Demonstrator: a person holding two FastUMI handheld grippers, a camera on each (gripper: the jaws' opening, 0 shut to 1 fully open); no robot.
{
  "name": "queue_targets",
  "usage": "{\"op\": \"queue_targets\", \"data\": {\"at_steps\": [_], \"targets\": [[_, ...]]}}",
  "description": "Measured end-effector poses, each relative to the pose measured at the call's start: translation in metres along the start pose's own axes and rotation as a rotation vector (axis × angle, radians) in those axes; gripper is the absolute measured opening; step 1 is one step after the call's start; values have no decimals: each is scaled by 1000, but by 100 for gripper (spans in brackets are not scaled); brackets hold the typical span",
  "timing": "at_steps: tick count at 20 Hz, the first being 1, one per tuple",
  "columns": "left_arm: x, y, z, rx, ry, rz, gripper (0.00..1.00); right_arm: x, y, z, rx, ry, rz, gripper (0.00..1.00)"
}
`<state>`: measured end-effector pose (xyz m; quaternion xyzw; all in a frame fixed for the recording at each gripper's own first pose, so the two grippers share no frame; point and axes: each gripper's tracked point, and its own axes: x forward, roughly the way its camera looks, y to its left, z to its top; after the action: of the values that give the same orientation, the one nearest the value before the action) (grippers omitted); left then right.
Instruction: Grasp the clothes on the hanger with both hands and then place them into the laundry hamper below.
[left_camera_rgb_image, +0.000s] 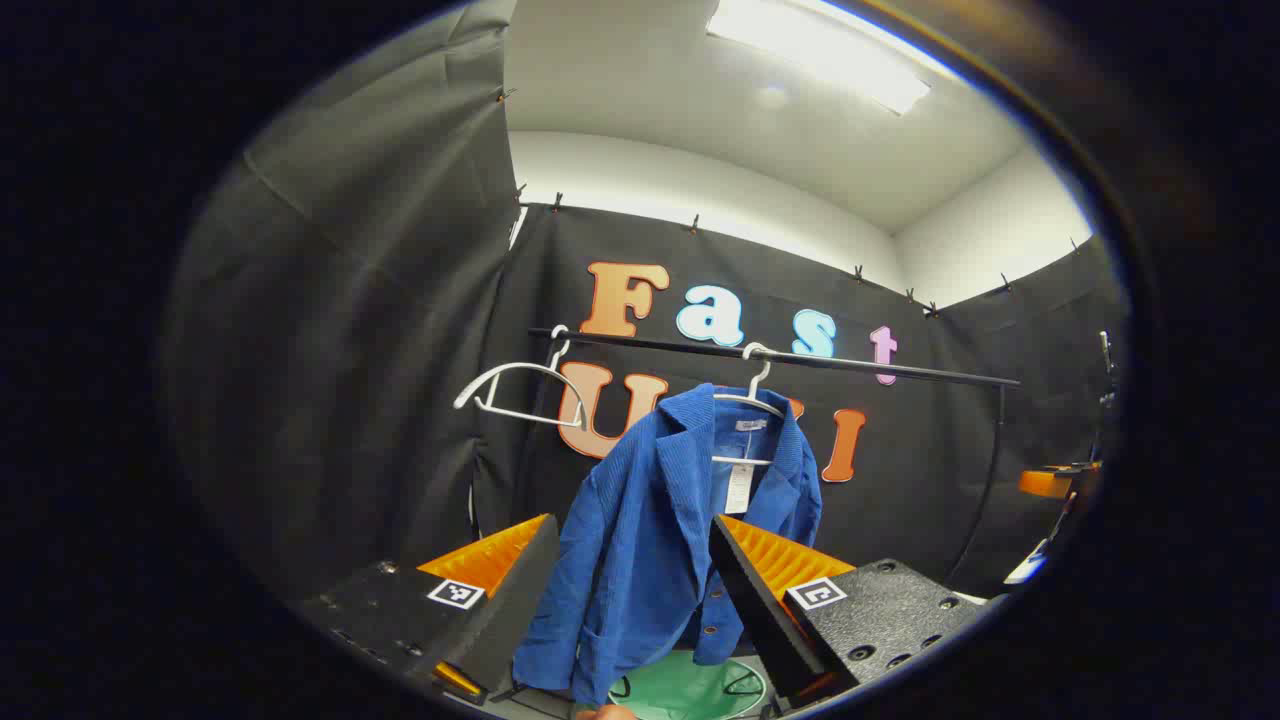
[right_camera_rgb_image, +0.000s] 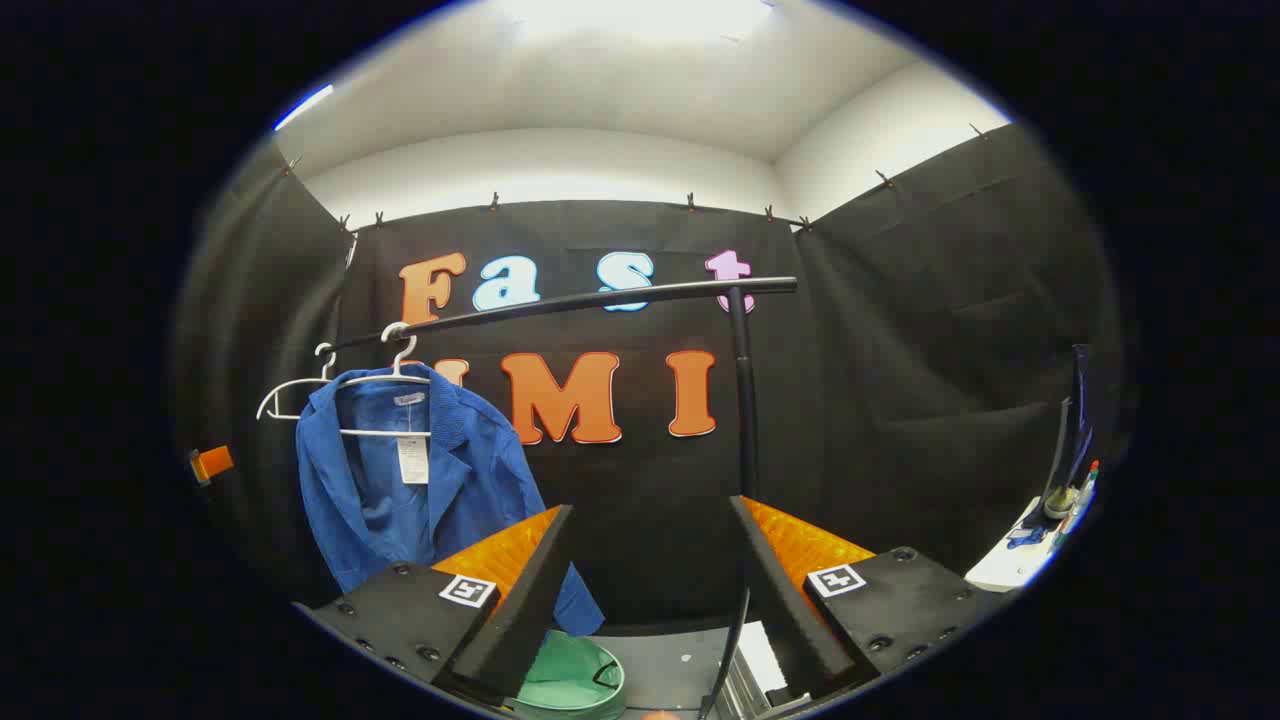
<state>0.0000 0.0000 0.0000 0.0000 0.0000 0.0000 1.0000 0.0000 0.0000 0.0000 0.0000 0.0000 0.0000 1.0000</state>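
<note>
Blue corduroy jacket (left_camera_rgb_image: 660, 530) hangs on a white hanger (left_camera_rgb_image: 750, 405) from the black rail (left_camera_rgb_image: 780, 357), front open, one shoulder sagging lower than the other. A second, empty hanger (left_camera_rgb_image: 515, 390) sits further left on the same rail. Green laundry hamper (left_camera_rgb_image: 700, 688) stands on the floor directly below the jacket hem. Left gripper (left_camera_rgb_image: 640, 600) is wide open, holding nothing, and lined up so the jacket body falls between its fingers, though still some way in front of the cloth. Right gripper (right_camera_rgb_image: 650, 590) is also wide open and empty, aimed at the bare wall near the rail's upright post (right_camera_rgb_image: 745, 400); from there the jacket (right_camera_rgb_image: 420, 490) sits well off to the left, with the hamper (right_camera_rgb_image: 570, 680) low beside its near finger. Judged stage: approach, no grasp yet. Risks: the right tool must swing left a good way, and could knock the post or rail. Closing on one loose layer could let the cloth slip. Pulling down without lifting the hook clear could drag the hanger along or snag it. An uneven two-handed pull may drop the jacket outside the hamper rim.
</note>
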Motion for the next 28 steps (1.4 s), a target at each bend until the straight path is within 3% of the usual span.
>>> {"op": "queue_targets", "data": {"at_steps": [2, 3, 9, 10, 13, 18, 19, 21, 25, 28], "targets": [[-1, -5, -9, -7, 22, -16, 95, -1, -3, 1, -22, -14, -14, 89], [-2, -7, -12, -2, 34, -23, 95, -2, -1, 1, -25, -16, -11, 98], [-2, 6, -11, 53, -1, 17, 95, 0, 15, -6, -44, 1, 23, 97], [-2, 5, -12, 56, -4, 17, 95, 1, 18, -10, -43, 11, 28, 100], [-1, 2, -18, 46, 5, -4, 92, 5, 24, -13, -32, 25, 33, 97], [0, 18, -13, 63, -19, 16, 95, 2, 33, 1, -27, -10, 41, 97], [0, 22, -11, 72, -26, 28, 95, 1, 34, 2, -17, -9, 47, 93], [1, 23, -9, 81, -28, 32, 95, 3, 29, 4, 14, -1, 49, 97], [4, 17, 0, 74, -48, 16, 95, 8, -7, 13, 4, -43, -42, 97], [3, 10, -1, 55, -49, -6, 95, 11, -8, 8, 15, -22, -42, 97]]}}
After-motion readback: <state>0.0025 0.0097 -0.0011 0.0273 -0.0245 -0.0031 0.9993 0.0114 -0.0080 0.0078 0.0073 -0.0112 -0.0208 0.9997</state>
